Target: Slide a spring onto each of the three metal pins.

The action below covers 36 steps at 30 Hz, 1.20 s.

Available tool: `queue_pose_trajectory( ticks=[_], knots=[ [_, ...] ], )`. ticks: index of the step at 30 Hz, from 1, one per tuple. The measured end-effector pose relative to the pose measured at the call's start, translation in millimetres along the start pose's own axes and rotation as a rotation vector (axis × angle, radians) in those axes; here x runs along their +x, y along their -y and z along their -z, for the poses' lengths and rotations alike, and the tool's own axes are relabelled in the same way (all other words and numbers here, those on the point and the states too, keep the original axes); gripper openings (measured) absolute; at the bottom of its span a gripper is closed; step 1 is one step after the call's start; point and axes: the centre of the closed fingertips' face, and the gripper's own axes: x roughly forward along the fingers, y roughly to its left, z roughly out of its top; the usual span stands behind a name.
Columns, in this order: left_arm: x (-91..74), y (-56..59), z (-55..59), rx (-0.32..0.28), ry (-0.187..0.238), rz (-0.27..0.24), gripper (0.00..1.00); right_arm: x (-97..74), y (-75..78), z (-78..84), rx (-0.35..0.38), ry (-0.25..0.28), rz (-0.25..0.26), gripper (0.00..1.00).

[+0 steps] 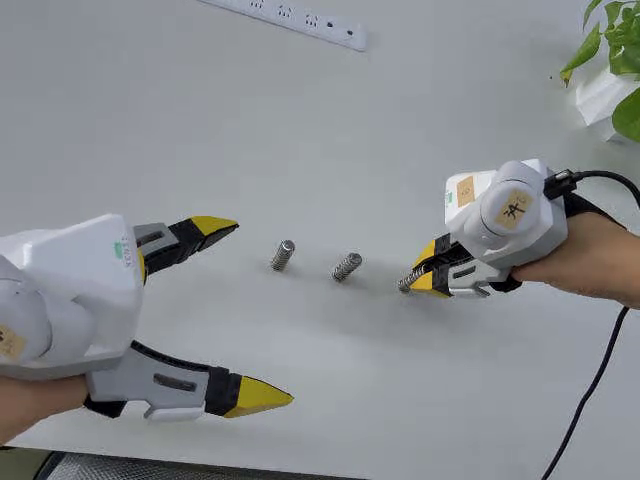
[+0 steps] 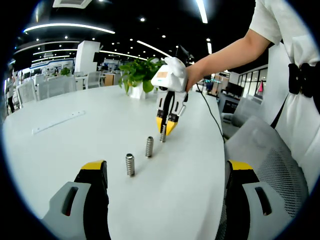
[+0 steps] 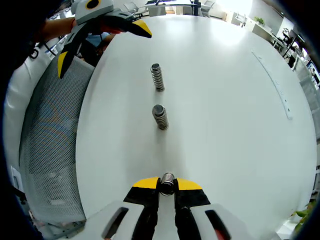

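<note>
You've got three springs: left spring [image 1: 283,255], middle spring [image 1: 347,266], right spring [image 1: 408,283]. Two grippers: left gripper [image 1: 262,312], right gripper [image 1: 428,280]. One power strip [image 1: 290,18], one plant [image 1: 615,45].

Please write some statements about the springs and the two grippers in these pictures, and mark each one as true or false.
1. The right gripper is shut on a spring. True.
2. The left gripper holds a spring too. False: its jaws stand wide open with nothing between them.
3. The middle spring and the end spring stand upright on the table, apart from both grippers. True.
4. The power strip lies between the springs. False: it lies well away from them, towards the far side of the table.
</note>
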Motion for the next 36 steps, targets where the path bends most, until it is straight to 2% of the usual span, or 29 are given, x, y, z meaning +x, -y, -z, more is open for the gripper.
queue_pose_trajectory(
  ticks=[14, 21, 29, 34, 36],
  knots=[
    [-1.5, 0.5, -0.3, 0.006, -0.005, -0.004, 0.98, 0.2, -2.5, -0.4, 0.020, 0.017, 0.001, 0.11],
    [-2.5, 2.5, -0.5, 0.021, -0.017, -0.001, 0.98, -10.6, -1.5, -2.0, 0.043, 0.052, 0.025, 0.17],
    [-8.7, 2.1, 0.8, 0.044, -0.043, -0.012, 0.99, -39.8, -3.8, -10.0, 0.119, 0.173, 0.088, 0.28],
    [-15.0, 1.1, 3.0, 0.067, -0.062, -0.026, 0.99, -61.3, -12.3, -8.3, 0.165, 0.253, 0.127, 0.38],
    [-18.2, -2.3, 4.7, 0.084, -0.072, -0.042, 0.99, -70.3, -17.3, -8.0, 0.191, 0.306, 0.147, 0.44]
  ],
)
